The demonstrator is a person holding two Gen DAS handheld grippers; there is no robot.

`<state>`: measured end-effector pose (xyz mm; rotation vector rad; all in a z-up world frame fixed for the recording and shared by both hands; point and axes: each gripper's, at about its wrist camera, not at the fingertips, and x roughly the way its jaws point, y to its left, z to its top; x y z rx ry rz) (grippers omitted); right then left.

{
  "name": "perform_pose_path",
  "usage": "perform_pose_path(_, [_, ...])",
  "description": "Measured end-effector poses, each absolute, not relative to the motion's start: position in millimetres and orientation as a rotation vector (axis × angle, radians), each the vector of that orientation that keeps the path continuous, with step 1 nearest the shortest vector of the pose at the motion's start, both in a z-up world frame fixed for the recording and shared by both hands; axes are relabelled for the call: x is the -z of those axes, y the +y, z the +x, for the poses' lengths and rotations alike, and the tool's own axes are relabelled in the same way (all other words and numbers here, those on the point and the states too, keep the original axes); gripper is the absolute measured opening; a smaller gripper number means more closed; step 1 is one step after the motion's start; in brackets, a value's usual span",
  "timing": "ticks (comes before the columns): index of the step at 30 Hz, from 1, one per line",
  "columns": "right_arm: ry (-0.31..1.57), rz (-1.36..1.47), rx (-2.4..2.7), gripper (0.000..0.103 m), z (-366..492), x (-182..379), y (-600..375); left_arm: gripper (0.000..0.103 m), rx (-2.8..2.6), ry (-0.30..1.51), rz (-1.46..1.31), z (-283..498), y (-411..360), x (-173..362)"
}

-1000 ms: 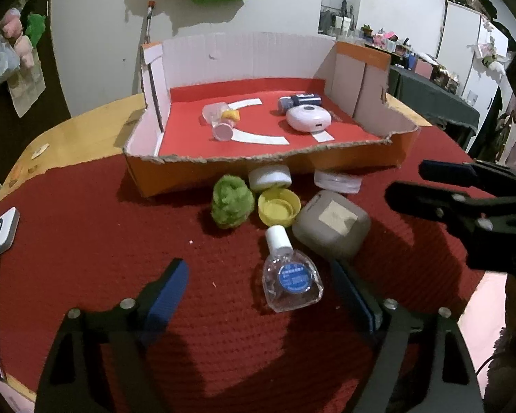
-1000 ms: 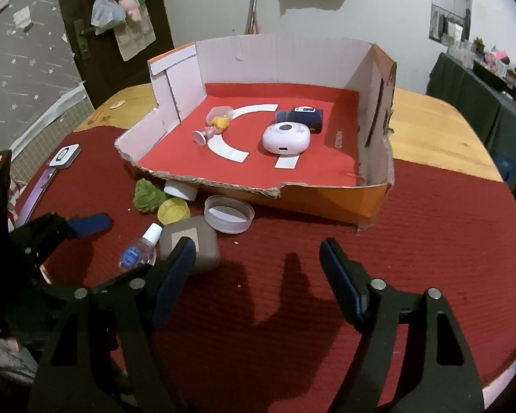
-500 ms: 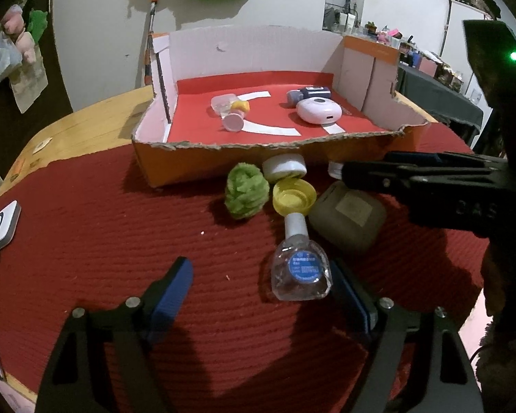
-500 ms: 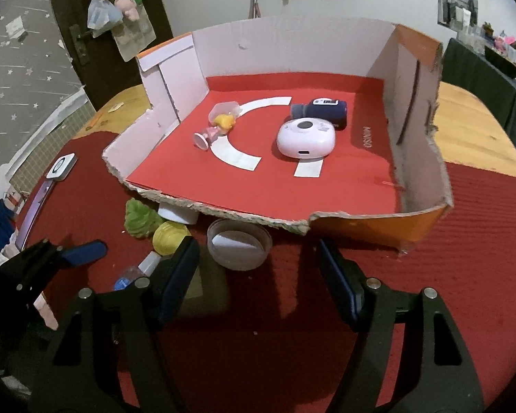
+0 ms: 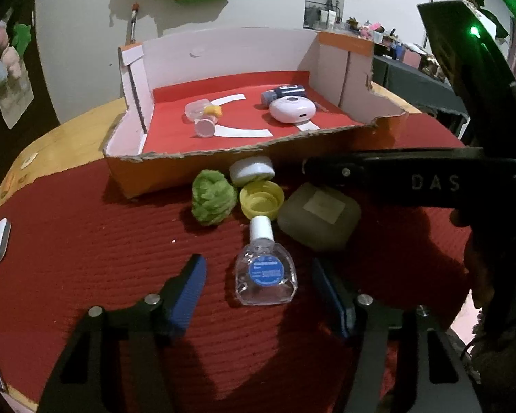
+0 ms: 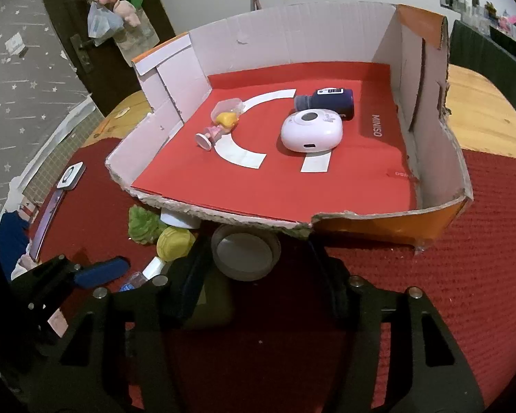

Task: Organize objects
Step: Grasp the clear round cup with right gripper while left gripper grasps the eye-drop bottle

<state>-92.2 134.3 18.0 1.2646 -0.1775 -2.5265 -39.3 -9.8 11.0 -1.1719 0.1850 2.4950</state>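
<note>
**A:** Two tools, and both are narrowing. A second ago each stood wider. The left tool (image 5: 258, 296) now has the clear dropper bottle (image 5: 265, 277) lying between its blue pads, though neither pad touches it yet.

**B:** And the right tool (image 6: 258, 268)?

**A:** It has come forward and down to the front wall of the cardboard box (image 6: 388, 220). Its jaws are closing around the round clear lid (image 6: 246, 256); gaps show on both sides, so nothing is gripped.

**B:** What does that mean for the tidying?

**A:** I judge two pickups are starting together, bottle and lid, likely bound for the box. The green pom-pom (image 5: 212, 201), yellow cap (image 5: 261, 199), white cap (image 5: 252, 169) and olive case (image 5: 318, 216) wait on the red mat on the counter.
</note>
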Motion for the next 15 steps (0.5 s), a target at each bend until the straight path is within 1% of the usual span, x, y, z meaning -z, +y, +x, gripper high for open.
perform_pose_path(2, [-0.173, 1.265, 2.524, 0.054, -94.6, -17.0, 130.8, 0.059, -2.493, 0.170, -1.177, -40.2, -11.2, -12.2])
perform_pose_path(6, [-0.185, 1.261, 2.519, 0.053, -96.1, -14.7, 128.2, 0.050, -2.499, 0.157, -1.183, -40.7, -15.9, -12.9])
perform_pose_path(11, [-0.195, 1.272, 2.523, 0.040, -91.6, -16.7, 137.8, 0.048, -2.501, 0.163, -1.179, -40.8, -16.3, -12.7])
perform_pose_path(15, [-0.161, 1.294, 2.550, 0.040, -83.0, -16.6, 145.9, 0.049, -2.503, 0.173, -1.173, -40.0, -14.5, -13.0])
